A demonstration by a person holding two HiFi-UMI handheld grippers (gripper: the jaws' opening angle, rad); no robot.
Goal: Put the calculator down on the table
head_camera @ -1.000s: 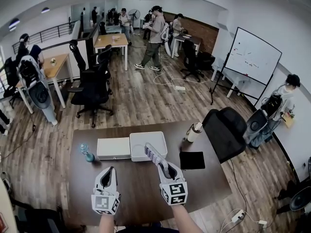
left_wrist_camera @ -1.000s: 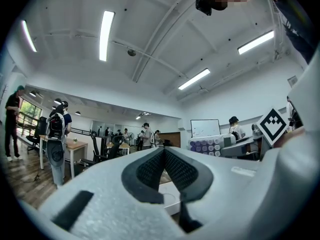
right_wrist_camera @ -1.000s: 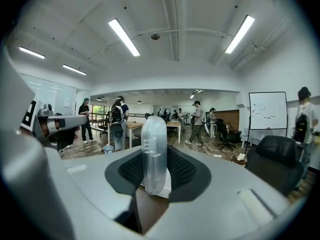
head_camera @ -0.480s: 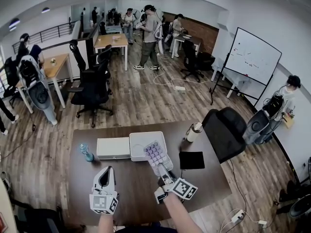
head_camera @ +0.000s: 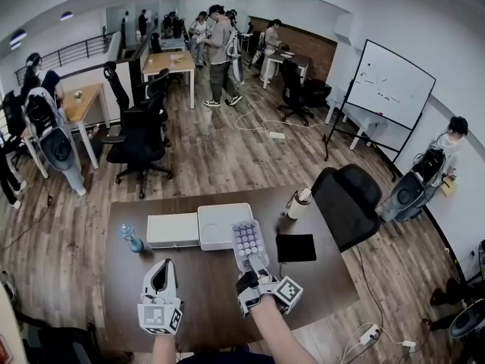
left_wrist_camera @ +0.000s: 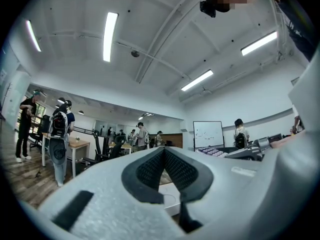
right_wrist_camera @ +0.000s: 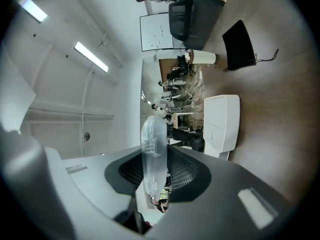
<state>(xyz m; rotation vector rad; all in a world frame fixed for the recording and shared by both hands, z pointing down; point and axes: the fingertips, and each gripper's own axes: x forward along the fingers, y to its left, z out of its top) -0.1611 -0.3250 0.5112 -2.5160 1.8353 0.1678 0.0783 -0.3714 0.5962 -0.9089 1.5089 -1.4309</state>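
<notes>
The calculator (head_camera: 248,243), white with purple keys, lies flat with its keys up, just above the brown table (head_camera: 197,302) and in front of a white tray. My right gripper (head_camera: 255,268) is shut on its near end. In the right gripper view the calculator (right_wrist_camera: 152,144) shows edge-on, pinched between the dark pads of my right gripper (right_wrist_camera: 155,171). My left gripper (head_camera: 161,270) hovers to the left, fingertips together, holding nothing. In the left gripper view my left gripper (left_wrist_camera: 163,151) is shut, and the calculator (left_wrist_camera: 215,151) appears at the right.
Two white trays (head_camera: 173,230) (head_camera: 220,224) sit side by side at the table's far middle. A teal bottle (head_camera: 131,238) stands at the left, a lidded cup (head_camera: 298,204) and a black pad (head_camera: 295,247) at the right. A black office chair (head_camera: 350,203) stands beyond the right edge.
My right gripper has rolled about a quarter turn and sunk, bringing the calculator from a tilted, edge-up pose to flat with keys up. The left gripper has stayed put.
</notes>
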